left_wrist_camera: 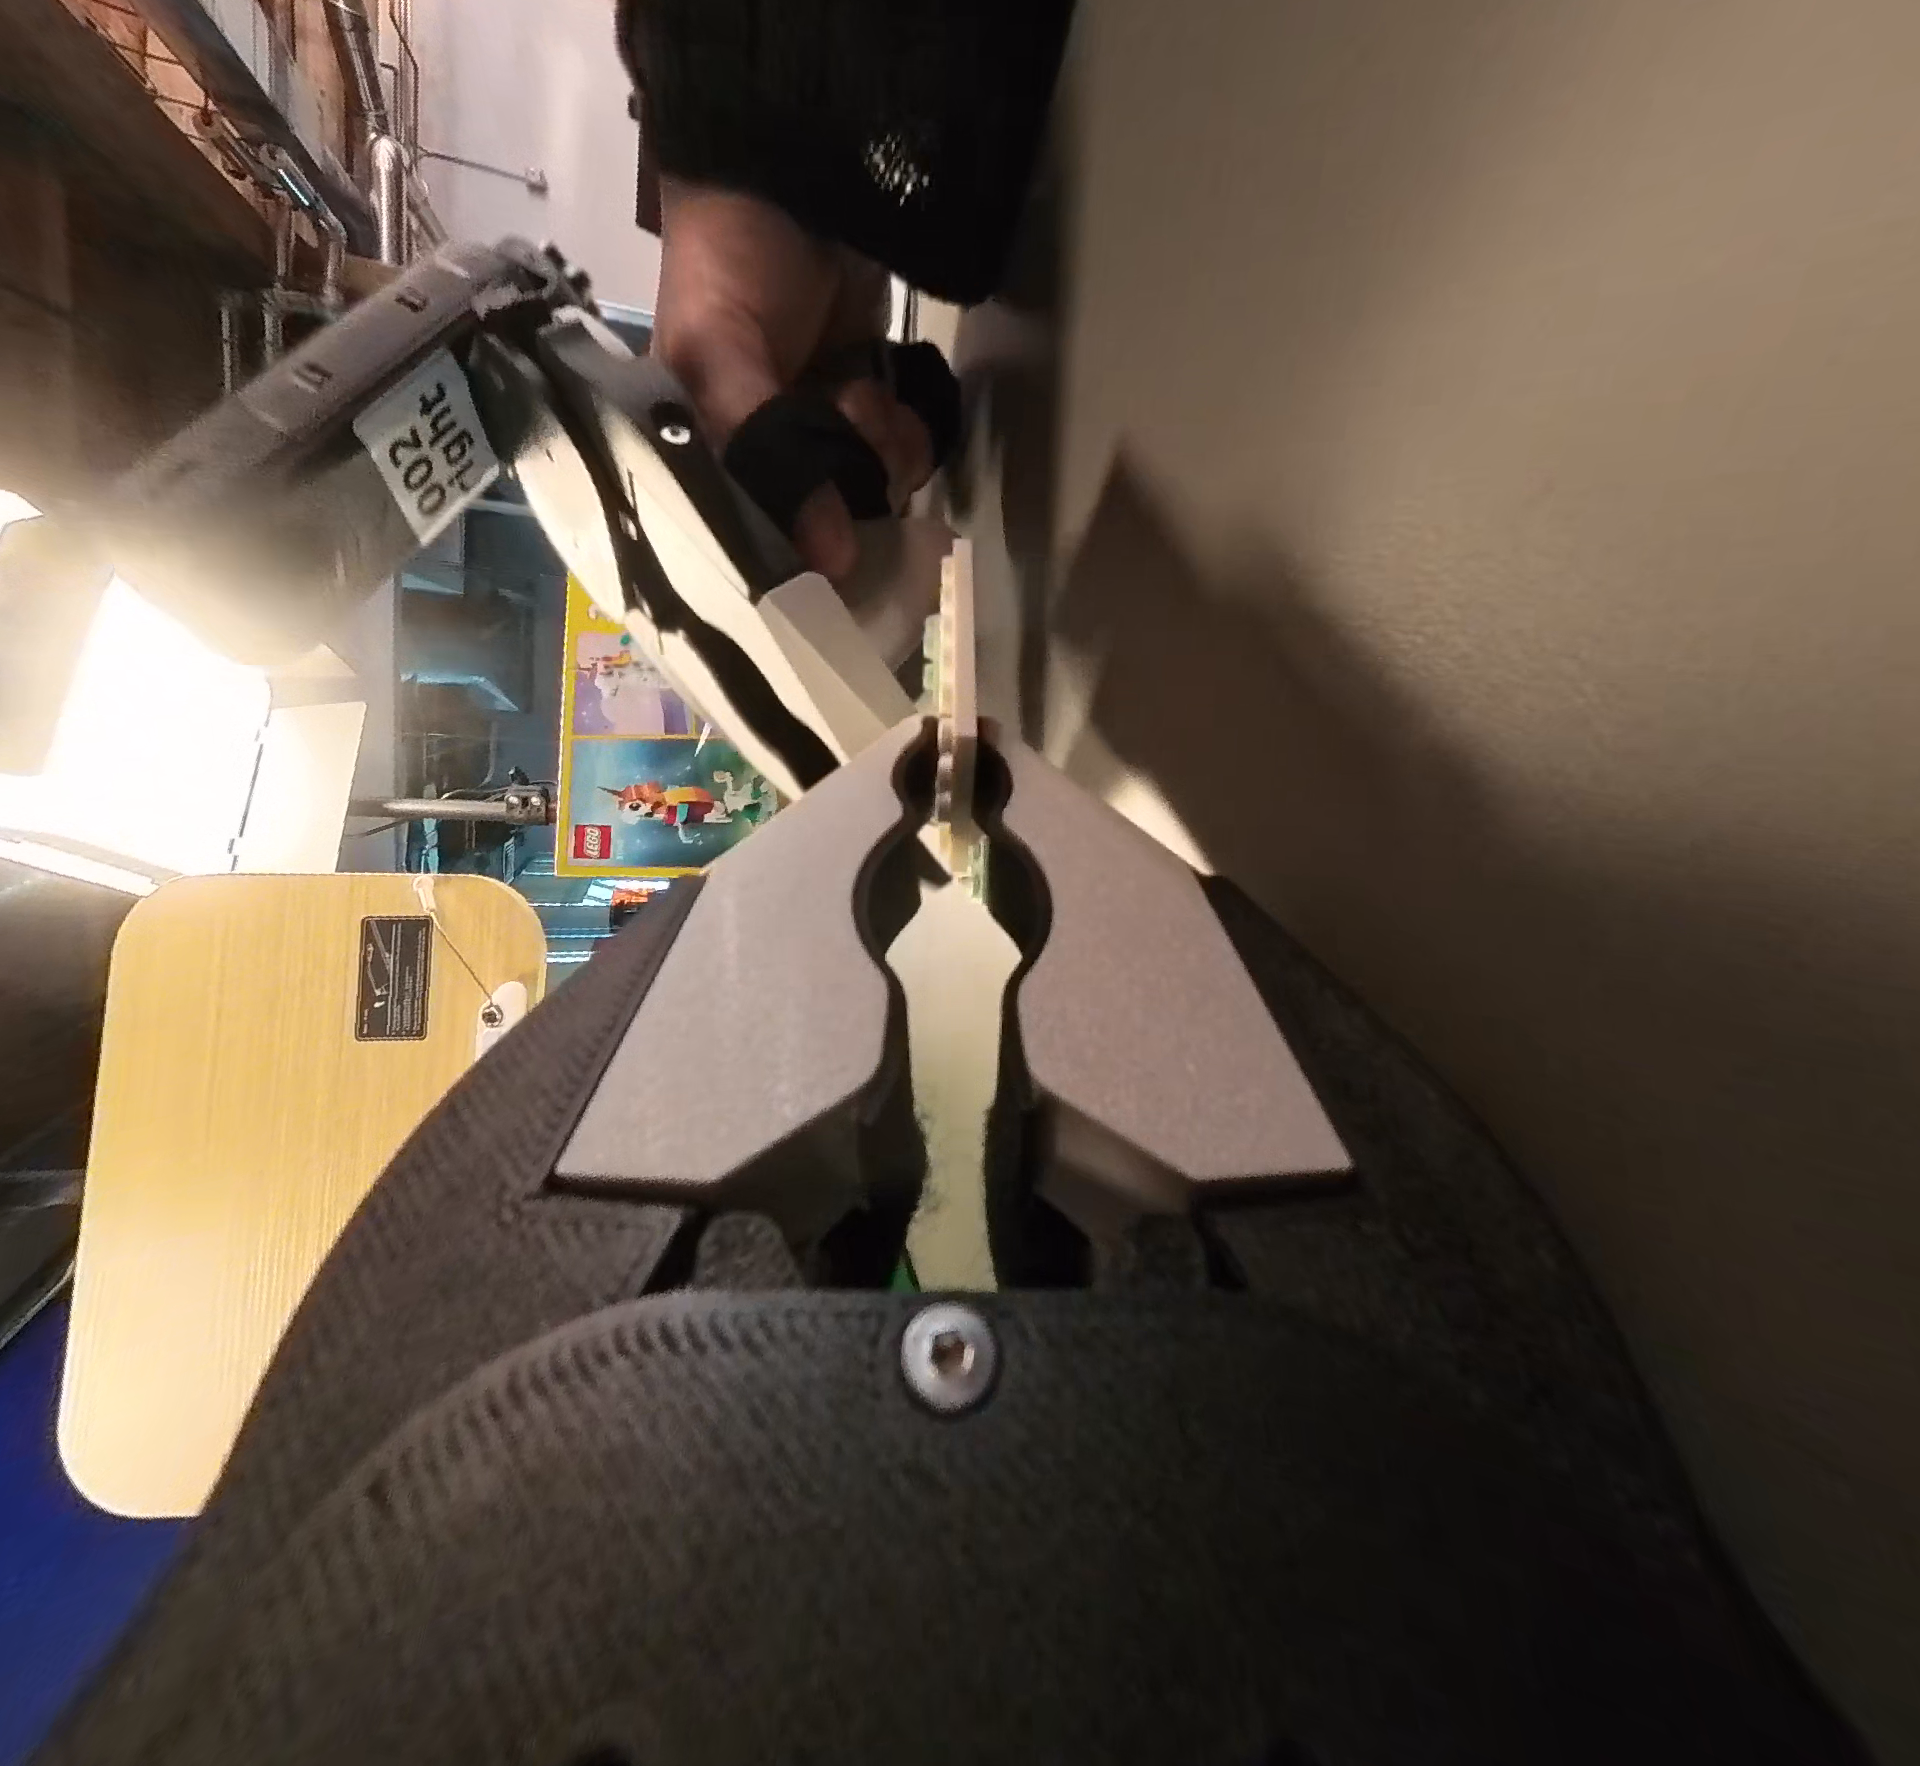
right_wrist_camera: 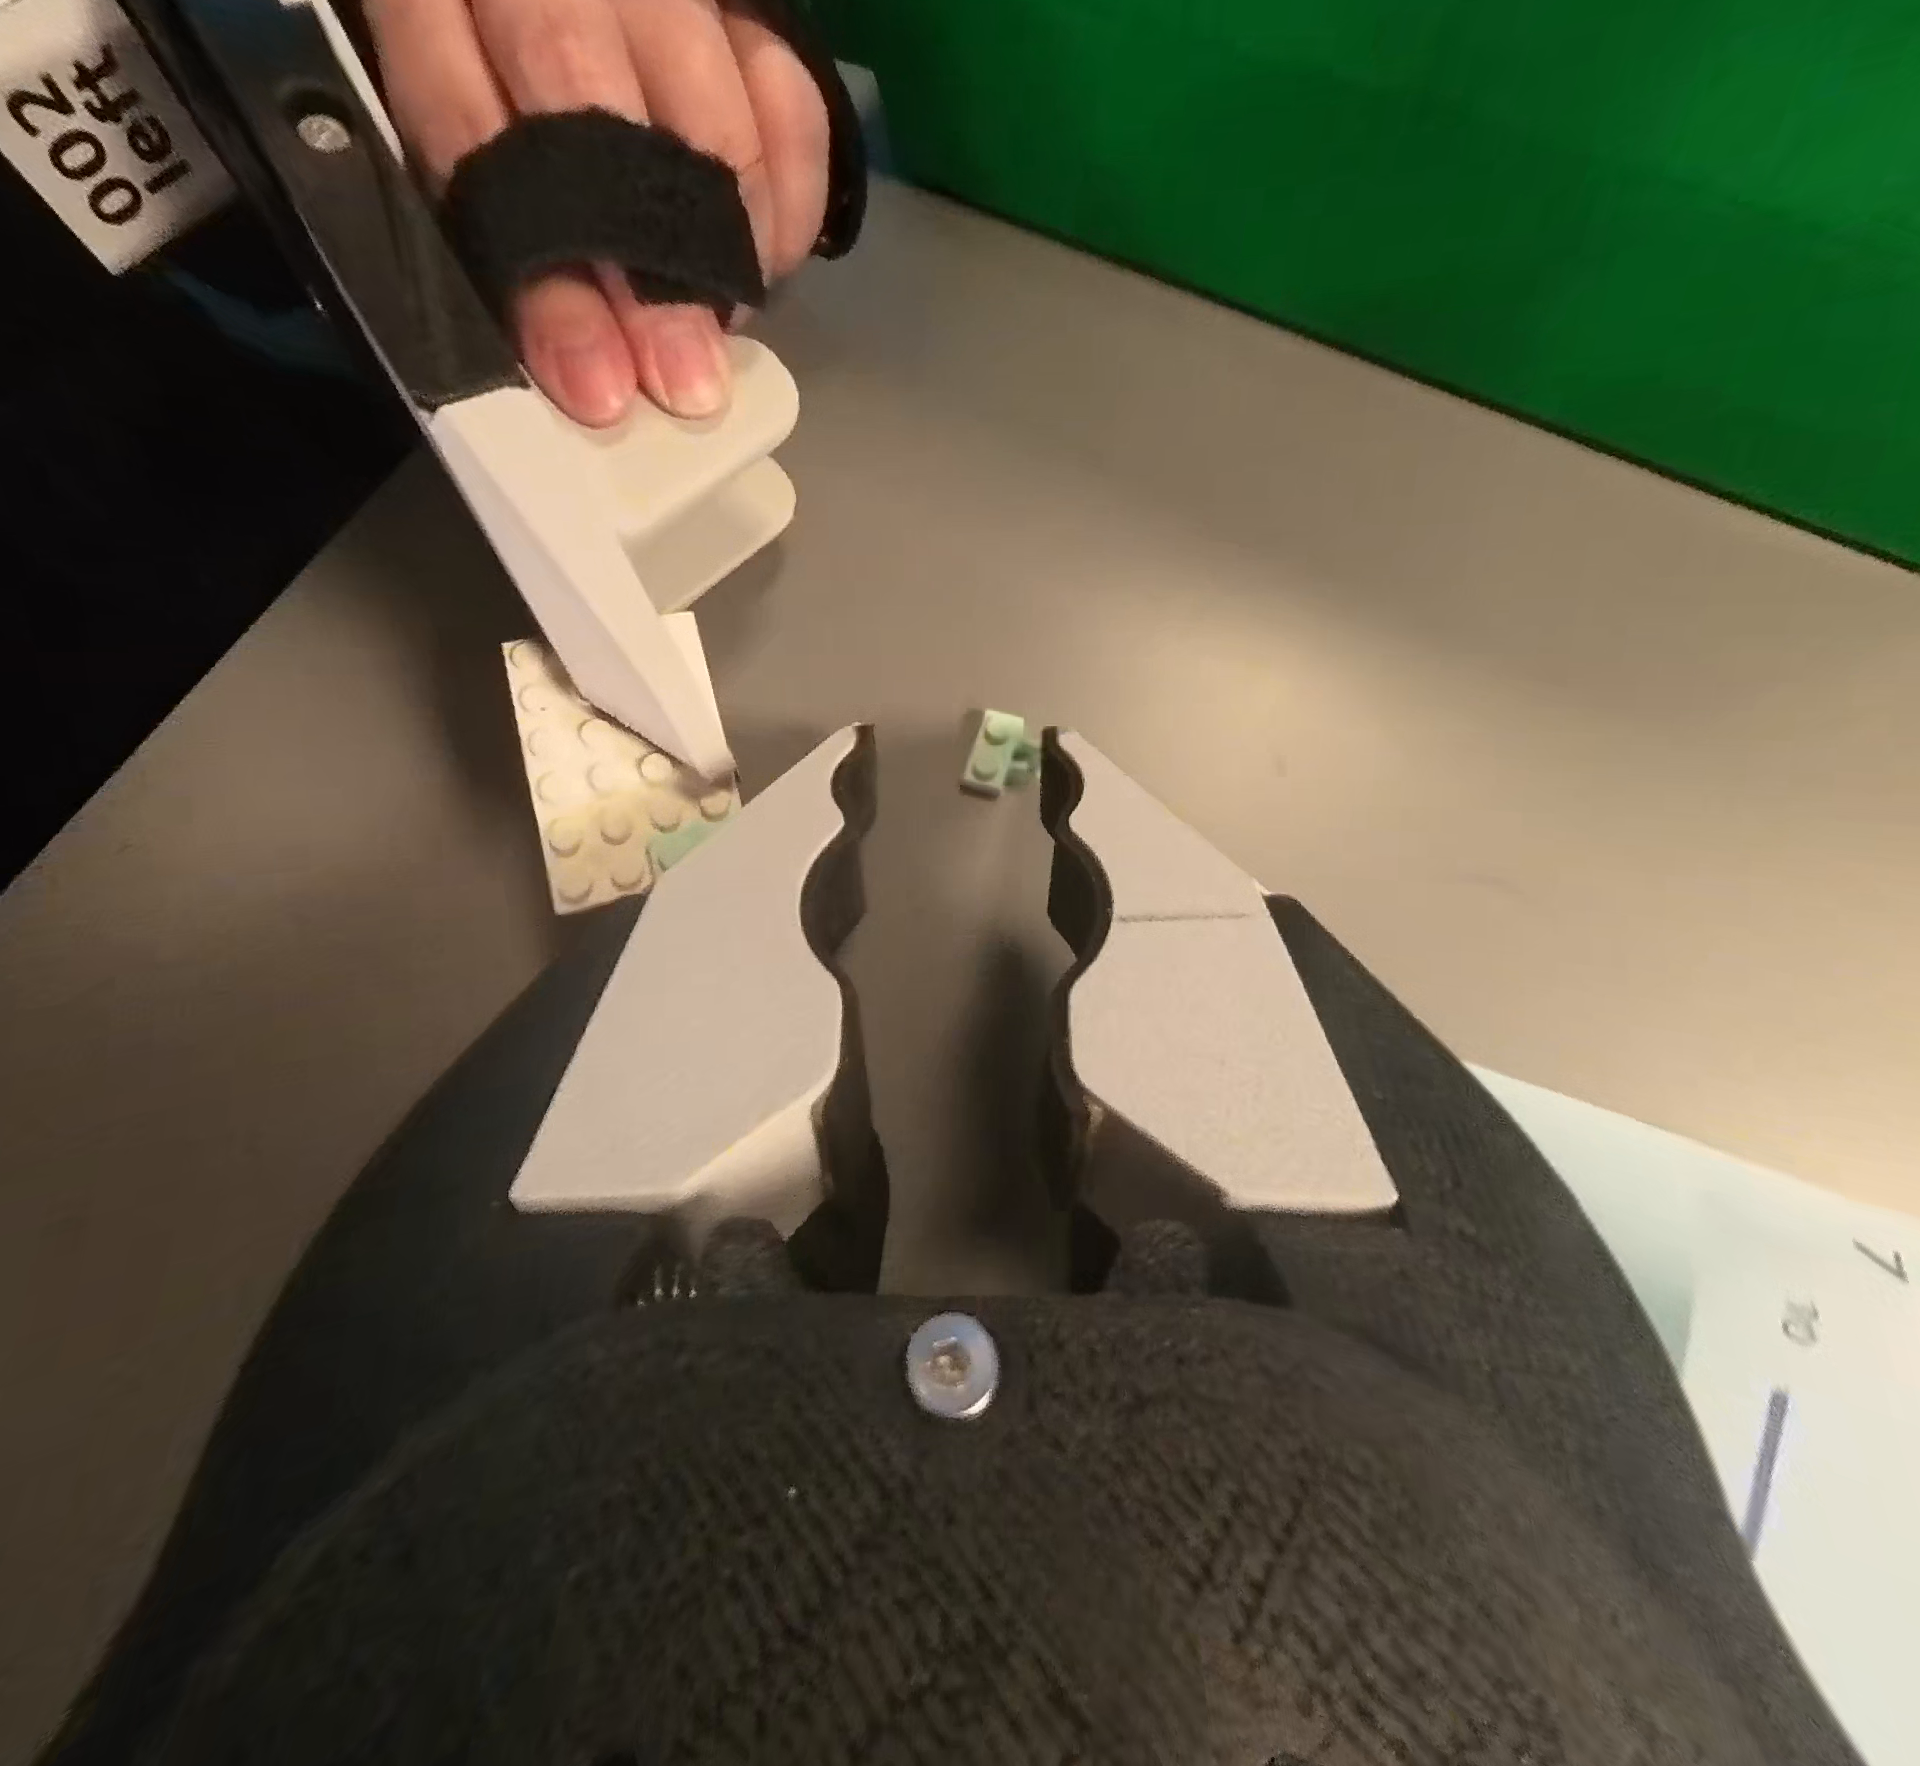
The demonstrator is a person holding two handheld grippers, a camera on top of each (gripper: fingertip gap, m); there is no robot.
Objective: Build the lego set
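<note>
Left tool (left_wrist_camera: 956, 729): clenched on the cream plate (right_wrist_camera: 613, 781), steadying it flat on the grey counter (right_wrist_camera: 1351, 625) (likely as the base).
Right tool (right_wrist_camera: 951, 750): released, jaws apart, poised at the pale green piece (right_wrist_camera: 992, 752) lying loose beside the plate, apparently next for pickup.

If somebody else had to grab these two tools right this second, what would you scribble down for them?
Left hand-held gripper: shut on the cream studded plate, pinning it at its edge on the grey table.
Right hand-held gripper: open, empty, hovering low with its tips near the small pale green piece, which lies loose on the table.
Done: one pale green piece seems to sit on the plate already, though it is partly hidden.
Left: probably pick up the loose green piece and press it onto the plate. The instruction sheet lies to the right.
</note>
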